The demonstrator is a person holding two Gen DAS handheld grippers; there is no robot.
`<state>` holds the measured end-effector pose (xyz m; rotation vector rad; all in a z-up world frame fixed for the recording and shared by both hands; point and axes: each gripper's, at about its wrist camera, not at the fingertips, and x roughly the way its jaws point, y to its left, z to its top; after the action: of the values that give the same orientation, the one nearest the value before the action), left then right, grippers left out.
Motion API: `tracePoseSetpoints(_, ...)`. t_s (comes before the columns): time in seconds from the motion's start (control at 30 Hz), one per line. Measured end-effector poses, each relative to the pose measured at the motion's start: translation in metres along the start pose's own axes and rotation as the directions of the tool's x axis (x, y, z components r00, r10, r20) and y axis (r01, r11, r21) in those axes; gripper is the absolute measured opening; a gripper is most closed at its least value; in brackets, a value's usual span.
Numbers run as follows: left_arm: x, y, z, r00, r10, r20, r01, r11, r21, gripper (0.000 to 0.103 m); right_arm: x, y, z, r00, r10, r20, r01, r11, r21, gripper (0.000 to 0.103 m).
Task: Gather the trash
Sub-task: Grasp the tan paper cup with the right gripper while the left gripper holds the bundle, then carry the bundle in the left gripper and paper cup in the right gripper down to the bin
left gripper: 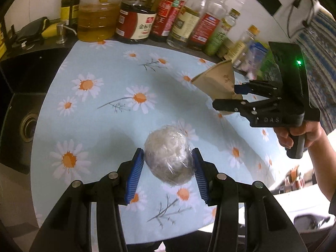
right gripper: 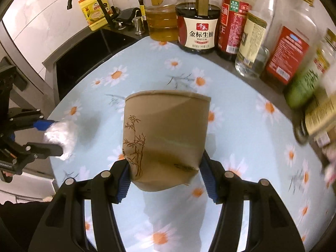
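Spreading beneath both sets of fingers, the pale blue daisy-print cloth (left gripper: 100,113) covers the counter, and beyond the fingertips a row of oil and sauce bottles (right gripper: 196,23) lines its far edge. Off to the left of the fingers, past the cloth's edge, lies a black sink (right gripper: 84,52) with a black tap (right gripper: 92,2) and a yellow detergent bottle (right gripper: 94,10) behind it. Between the blue pads of the right gripper (right gripper: 166,174) sits a brown paper cup (right gripper: 166,134) printed with bamboo, squashed at its base where the pads press on it from both sides, its rim pointing away from the fingers and lifted clear of the cloth. A hand (left gripper: 298,134) grasps that gripper's handle in the left wrist view. Smaller, a ball of crumpled clear plastic wrap (left gripper: 170,157) sits between the ribbed pads of the left gripper (left gripper: 170,163), which touch it on either side and pinch it; whether it rests on the cloth or hangs just above it cannot be told.
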<state>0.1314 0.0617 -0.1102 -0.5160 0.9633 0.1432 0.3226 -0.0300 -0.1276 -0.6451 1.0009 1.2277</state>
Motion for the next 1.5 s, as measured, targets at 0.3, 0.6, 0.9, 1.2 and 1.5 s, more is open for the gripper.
tracePoseSetpoints(0.3,-0.019,0.004,-0.028,0.997,-0.074,-0.024,0.076,0.993,0.096,0.045,-0.017,0.05,-0.042,0.999,-0.042,0.002,0.042,0.994,0.098,0.058)
tracePoseSetpoints(0.6,-0.039,0.008,-0.065,0.992,-0.118,-0.042,0.123,0.981,0.15,0.045,-0.035,0.11,-0.076,0.999,-0.043,0.026,0.039,0.99,0.139,0.058)
tracePoseSetpoints(0.9,-0.057,0.019,-0.101,0.989,-0.138,-0.048,0.144,0.979,0.143,0.045,-0.036,0.159,-0.1,1.0,-0.012,0.026,0.008,0.989,0.148,0.058)
tracePoseSetpoints(1.2,-0.065,0.034,-0.134,0.986,-0.148,-0.074,0.156,0.981,0.111,0.045,-0.027,0.19,-0.117,1.0,0.016,0.01,-0.018,0.987,0.16,0.058)
tracePoseSetpoints(1.5,-0.055,0.042,-0.17,0.975,-0.16,-0.155,0.174,0.981,0.084,0.045,-0.004,0.213,-0.131,0.998,0.053,-0.03,-0.048,0.985,0.168,0.058)
